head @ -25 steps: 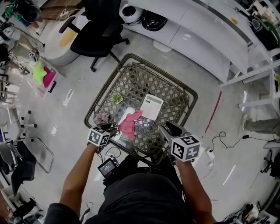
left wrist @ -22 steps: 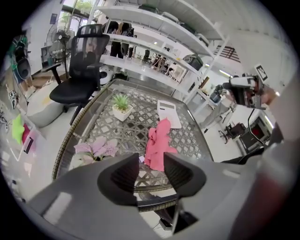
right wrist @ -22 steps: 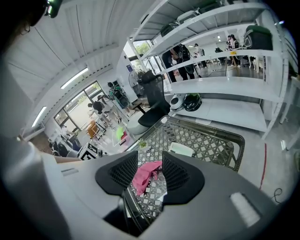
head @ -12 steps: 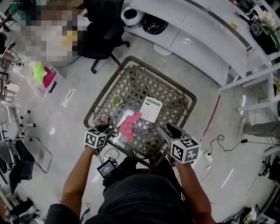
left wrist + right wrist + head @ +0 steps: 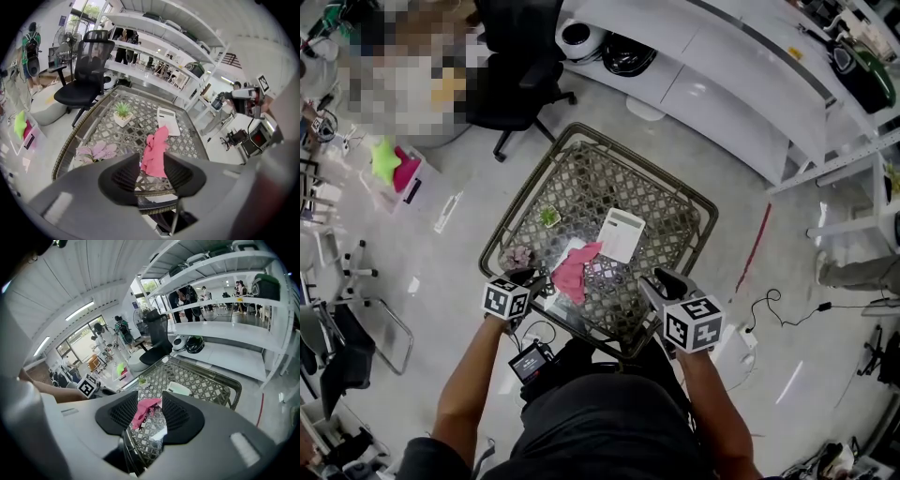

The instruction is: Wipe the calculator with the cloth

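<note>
Wicker table (image 5: 667, 185) bears a calculator (image 5: 622, 233); pink cloth (image 5: 573, 272); potted plant (image 5: 549, 217); lilac flowers (image 5: 519, 256).

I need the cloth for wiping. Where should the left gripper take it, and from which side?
Likely the crumpled near end of the cloth, whose folds rise off the table. Come from the near-left edge: the left gripper points at it there, jaws apart.

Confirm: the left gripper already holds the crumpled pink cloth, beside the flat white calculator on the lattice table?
No: the left gripper is open and empty. The crumpled pink cloth lies on the lattice table beside the flat white calculator, as the left gripper view shows.
</note>
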{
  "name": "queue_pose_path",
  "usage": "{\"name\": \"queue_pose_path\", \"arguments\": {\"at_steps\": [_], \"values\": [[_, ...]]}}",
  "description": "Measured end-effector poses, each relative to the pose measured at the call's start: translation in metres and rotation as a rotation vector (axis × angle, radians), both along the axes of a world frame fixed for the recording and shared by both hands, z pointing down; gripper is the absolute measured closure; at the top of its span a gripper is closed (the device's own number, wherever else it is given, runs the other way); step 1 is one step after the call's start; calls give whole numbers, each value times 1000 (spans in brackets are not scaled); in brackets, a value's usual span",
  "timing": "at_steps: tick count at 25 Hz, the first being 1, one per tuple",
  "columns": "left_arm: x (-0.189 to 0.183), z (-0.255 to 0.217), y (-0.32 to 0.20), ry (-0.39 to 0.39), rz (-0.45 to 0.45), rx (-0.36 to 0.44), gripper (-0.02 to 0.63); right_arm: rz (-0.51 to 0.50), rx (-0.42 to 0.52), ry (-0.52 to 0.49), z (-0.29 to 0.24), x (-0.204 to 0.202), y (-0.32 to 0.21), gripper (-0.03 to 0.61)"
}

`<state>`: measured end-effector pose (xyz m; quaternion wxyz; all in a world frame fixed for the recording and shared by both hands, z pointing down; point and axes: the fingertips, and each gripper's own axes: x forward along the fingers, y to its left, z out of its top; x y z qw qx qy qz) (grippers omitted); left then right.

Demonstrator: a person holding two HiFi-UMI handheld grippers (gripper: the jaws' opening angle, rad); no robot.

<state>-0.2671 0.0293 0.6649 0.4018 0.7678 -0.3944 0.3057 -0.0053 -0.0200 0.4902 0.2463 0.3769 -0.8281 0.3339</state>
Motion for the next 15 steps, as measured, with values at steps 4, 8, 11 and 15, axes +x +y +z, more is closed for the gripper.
{"name": "queue_pose_path", "arguments": {"at_steps": [4,8,11,15], "values": [[0,-2,0,-4,-1,7,426,-33,3,40,4,3,7,418],[-2,-3,4,-9,-5,7,426,-42,7,72,5,8,9,418],[-5,-4,6,-12,-11,10,426,-40,13,83,4,10,11,417],[-8,-7,9,-12,-20,15,426,-36,22,95,2,13,14,417]]}}
